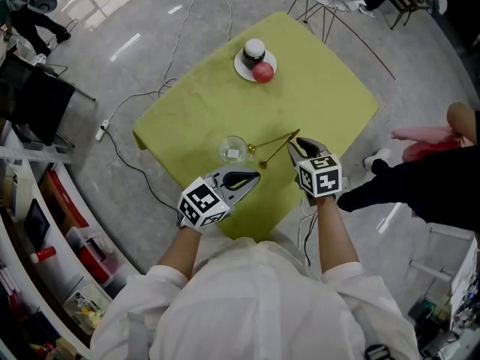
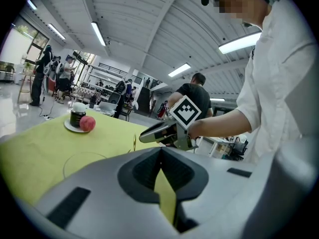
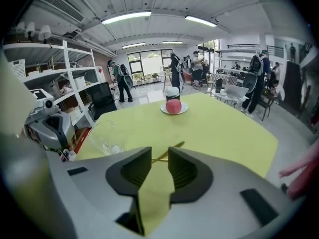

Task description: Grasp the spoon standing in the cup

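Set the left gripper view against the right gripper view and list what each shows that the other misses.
Left gripper view only: the right gripper with its marker cube, and the person's right forearm behind it. Right gripper view only: the left gripper at the frame's left edge, and the shelving behind it. Both: the yellow-green table, the plate with the red apple and the dark jar, the glass cup (only a faint outline in the left gripper view) and the gold spoon.
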`<action>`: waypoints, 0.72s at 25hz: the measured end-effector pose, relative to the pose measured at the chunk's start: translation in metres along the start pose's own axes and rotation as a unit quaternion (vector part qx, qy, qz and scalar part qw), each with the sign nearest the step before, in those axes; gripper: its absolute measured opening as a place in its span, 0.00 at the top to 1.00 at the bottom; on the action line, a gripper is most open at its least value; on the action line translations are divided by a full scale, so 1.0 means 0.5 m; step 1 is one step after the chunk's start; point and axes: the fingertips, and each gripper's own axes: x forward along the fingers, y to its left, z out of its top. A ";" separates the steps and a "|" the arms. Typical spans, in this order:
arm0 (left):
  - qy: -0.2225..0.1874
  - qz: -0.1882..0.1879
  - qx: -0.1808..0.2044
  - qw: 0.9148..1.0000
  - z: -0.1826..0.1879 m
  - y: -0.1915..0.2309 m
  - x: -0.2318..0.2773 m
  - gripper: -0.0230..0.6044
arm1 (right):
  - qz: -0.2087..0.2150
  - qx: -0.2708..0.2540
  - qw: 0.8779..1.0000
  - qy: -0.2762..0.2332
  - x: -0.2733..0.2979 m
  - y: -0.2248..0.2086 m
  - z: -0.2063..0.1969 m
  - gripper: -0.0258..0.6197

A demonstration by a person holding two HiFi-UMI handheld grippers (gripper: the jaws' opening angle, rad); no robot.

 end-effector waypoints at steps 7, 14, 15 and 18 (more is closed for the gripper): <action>-0.003 0.000 0.000 1.000 0.008 0.002 0.002 0.96 | 0.002 0.007 1.000 -0.020 -0.017 -0.005 0.020 0.80; -0.005 0.003 0.001 1.000 0.007 0.002 0.001 0.96 | 0.023 0.006 0.998 -0.054 -0.040 0.021 0.048 0.81; -0.005 0.003 0.001 1.000 0.007 0.002 0.001 0.96 | 0.027 0.005 0.998 -0.057 -0.042 0.026 0.052 0.81; -0.007 0.004 0.003 1.000 0.011 0.003 -0.002 0.96 | 0.041 0.000 0.997 -0.070 -0.049 0.049 0.066 0.81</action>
